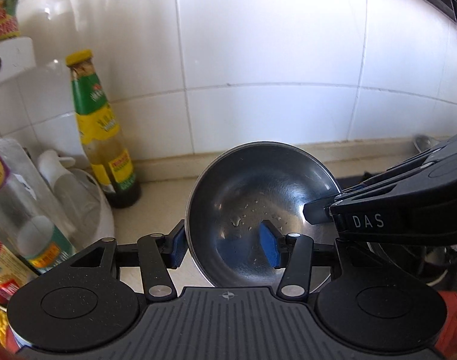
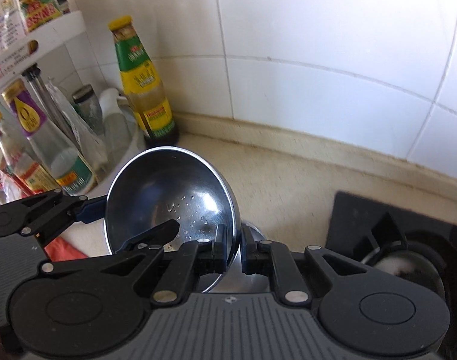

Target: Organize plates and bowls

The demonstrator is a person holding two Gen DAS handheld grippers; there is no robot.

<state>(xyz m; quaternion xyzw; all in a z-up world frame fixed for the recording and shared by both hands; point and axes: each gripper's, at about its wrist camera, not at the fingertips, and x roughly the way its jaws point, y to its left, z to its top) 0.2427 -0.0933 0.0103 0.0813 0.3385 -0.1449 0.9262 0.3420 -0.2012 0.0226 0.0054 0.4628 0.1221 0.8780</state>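
Observation:
A shiny steel bowl (image 1: pixel 258 198) with water drops inside is held tilted above the beige counter. My left gripper (image 1: pixel 225 249) straddles its left rim, one blue pad outside and one inside, with a wide gap between the pads. My right gripper (image 2: pixel 233 250) has its black pads on either side of the bowl's (image 2: pixel 168 198) right rim, close to the metal. The right gripper also shows in the left wrist view (image 1: pixel 318 213) at the bowl's right edge. The left gripper shows in the right wrist view (image 2: pixel 108 222) on the bowl's left side.
A sauce bottle (image 1: pixel 104 132) with a yellow cap stands by the tiled wall on the left. A white rack (image 2: pixel 48 39) with several bottles and jars crowds the left side. A black gas stove (image 2: pixel 402 240) lies to the right. Beige counter (image 2: pixel 288 180) stretches behind the bowl.

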